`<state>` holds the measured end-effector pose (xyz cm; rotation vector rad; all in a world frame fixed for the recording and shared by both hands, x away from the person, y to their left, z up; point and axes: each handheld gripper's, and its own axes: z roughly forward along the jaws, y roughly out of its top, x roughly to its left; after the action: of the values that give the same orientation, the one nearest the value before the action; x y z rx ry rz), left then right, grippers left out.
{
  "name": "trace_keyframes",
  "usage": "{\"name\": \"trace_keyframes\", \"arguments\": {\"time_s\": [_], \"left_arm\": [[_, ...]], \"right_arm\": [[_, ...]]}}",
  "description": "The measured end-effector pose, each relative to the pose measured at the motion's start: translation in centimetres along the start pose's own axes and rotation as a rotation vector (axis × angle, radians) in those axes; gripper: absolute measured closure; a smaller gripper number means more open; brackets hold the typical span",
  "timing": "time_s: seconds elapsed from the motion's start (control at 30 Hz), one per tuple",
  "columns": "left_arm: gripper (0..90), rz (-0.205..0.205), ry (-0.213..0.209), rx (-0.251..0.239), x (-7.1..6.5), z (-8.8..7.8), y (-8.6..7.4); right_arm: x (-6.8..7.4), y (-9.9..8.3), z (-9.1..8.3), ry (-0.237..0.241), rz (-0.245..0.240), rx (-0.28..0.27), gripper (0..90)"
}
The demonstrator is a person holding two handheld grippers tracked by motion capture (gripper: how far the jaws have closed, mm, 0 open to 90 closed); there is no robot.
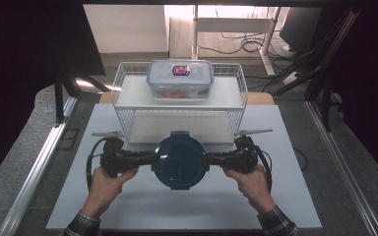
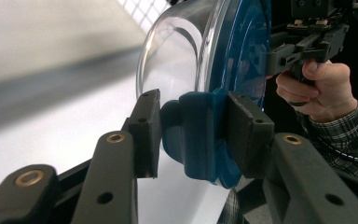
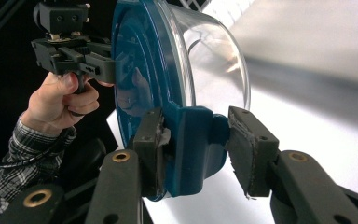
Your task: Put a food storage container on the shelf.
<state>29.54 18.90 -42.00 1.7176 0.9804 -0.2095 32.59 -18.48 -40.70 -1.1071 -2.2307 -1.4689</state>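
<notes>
Holding the round blue-lidded bowl [image 1: 180,160] by its side clips, the left gripper [image 1: 145,158] and right gripper [image 1: 215,158] both squeeze it, just in front of the wire basket [image 1: 128,120]. Keep both hands level.

Grey floor [image 1: 24,147], cables [image 1: 248,44] beyond, dark panels [image 1: 29,39] flanking.

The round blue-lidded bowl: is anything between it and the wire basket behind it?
Nothing visible. The bowl hangs between the left claw and right claw, each clamped on a blue side latch. Only bare white table lies before the wire basket.
</notes>
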Motion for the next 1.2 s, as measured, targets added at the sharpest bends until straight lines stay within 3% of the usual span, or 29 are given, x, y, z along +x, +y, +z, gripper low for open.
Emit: {"name": "trace_keyframes", "arguments": {"time_s": [0.03,0.13,0.23,0.27,0.43,0.57,0.7,0.9,1.2], "left_arm": [[58.2,0.005,0.002,-0.002,-0.1,-0.2,0.7],[58.2,0.022,0.006,-0.010,-0.3,-0.7,2.8],[58.2,0.035,0.005,-0.017,-0.5,-1.2,5.0],[58.2,0.039,0.003,-0.019,-0.5,-1.3,5.7],[58.2,0.061,0.000,-0.033,-0.8,-2.0,9.2],[58.2,0.073,0.004,-0.039,-1.2,-2.4,11.3],[58.2,0.074,0.006,-0.037,-1.3,-2.6,12.5],[58.2,0.064,0.011,-0.036,-1.0,-2.9,14.8],[58.2,0.061,0.017,-0.053,-0.1,-3.7,19.0]], "right_arm": [[0.2,1.3,-0.3,-0.004,-0.015,-0.009,57.7],[0.5,2.7,-0.5,-0.007,-0.030,-0.017,57.7],[1.1,5.6,-1.2,-0.013,-0.056,-0.028,57.7],[1.1,5.6,-1.2,-0.013,-0.056,-0.028,57.7],[1.9,9.7,-2.3,-0.027,-0.084,-0.054,57.7],[2.2,11.6,-2.9,-0.030,-0.102,-0.069,57.8],[2.2,12.3,-3.1,-0.029,-0.103,-0.075,57.7],[2.0,14.3,-3.2,-0.025,-0.092,-0.084,57.7],[1.9,18.6,-3.1,-0.028,-0.087,-0.100,57.7]]}}
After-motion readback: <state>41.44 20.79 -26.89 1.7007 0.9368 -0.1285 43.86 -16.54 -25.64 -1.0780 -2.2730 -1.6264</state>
